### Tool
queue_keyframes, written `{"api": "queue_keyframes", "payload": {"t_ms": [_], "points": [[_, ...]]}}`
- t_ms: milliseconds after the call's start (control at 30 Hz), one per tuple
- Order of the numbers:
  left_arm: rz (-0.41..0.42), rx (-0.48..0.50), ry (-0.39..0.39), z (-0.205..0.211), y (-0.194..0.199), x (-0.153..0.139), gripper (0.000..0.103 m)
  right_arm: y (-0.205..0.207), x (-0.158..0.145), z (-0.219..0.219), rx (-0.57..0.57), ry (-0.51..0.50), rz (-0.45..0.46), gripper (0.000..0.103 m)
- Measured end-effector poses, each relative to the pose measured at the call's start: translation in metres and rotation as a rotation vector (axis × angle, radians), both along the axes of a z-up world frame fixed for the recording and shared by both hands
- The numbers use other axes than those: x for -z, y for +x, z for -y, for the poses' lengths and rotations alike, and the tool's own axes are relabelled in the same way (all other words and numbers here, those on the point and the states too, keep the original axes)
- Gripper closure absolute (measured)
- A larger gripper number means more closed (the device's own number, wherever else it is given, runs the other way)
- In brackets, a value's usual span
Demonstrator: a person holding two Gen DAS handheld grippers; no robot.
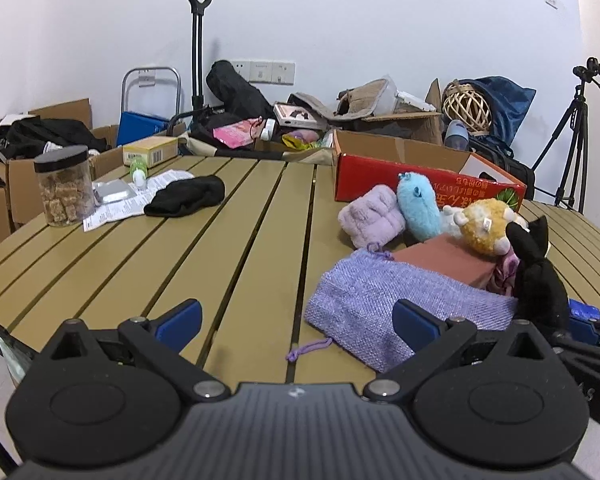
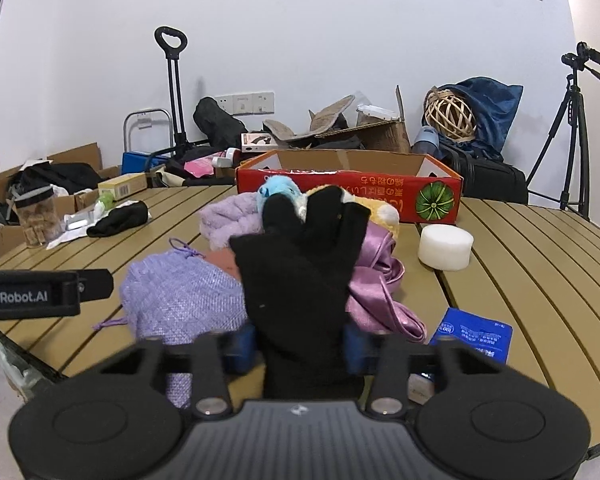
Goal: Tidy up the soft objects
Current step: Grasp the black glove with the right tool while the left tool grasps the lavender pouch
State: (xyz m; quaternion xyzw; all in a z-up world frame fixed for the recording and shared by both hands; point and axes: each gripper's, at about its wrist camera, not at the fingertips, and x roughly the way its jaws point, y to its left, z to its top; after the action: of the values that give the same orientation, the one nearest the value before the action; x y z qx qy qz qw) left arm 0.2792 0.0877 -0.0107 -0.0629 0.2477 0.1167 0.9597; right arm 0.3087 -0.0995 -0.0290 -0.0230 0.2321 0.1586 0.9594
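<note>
Glove point(image 2: 304, 276) is sitting pinched in my right gripper point(image 2: 300, 344), fingers sticking up toward twelve o'clock. My left gripper point(image 1: 296, 320) is hanging wide open and empty, lilac pouch point(image 1: 380, 304) lying by its two o'clock finger.

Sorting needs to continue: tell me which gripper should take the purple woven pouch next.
Left. The left gripper is open and empty, with the purple woven pouch just ahead of its fingers. The right gripper is shut on the black glove.

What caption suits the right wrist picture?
Right gripper shut on a black glove, held above the slatted table.
</note>
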Motion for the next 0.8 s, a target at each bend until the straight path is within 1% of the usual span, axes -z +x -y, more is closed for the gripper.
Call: {"api": "queue_keyframes", "payload": {"t_ms": [100,267,400,533,667,800], "points": [[-0.003,0.001,-0.011,0.000,0.001,0.000,0.000,-0.005,-0.002,0.006,-0.003,0.033,0.013,0.083],[0.005,0.018,0.002,0.011,0.008,-0.001,0.000,-0.016,-0.008,0.016,-0.018,0.067,0.063,0.087],[0.001,0.046,0.008,0.026,0.016,-0.002,0.000,-0.023,-0.014,0.025,-0.012,0.089,0.102,0.087],[0.004,0.061,-0.009,0.039,0.023,-0.006,0.000,-0.027,-0.019,0.038,0.016,0.115,0.132,0.087],[0.009,0.039,-0.026,0.048,0.033,-0.009,0.000,-0.028,-0.020,0.051,0.055,0.129,0.151,0.087],[-0.006,-0.001,-0.059,0.051,0.045,-0.009,0.000,-0.028,-0.019,0.061,0.082,0.129,0.156,0.087]]}}
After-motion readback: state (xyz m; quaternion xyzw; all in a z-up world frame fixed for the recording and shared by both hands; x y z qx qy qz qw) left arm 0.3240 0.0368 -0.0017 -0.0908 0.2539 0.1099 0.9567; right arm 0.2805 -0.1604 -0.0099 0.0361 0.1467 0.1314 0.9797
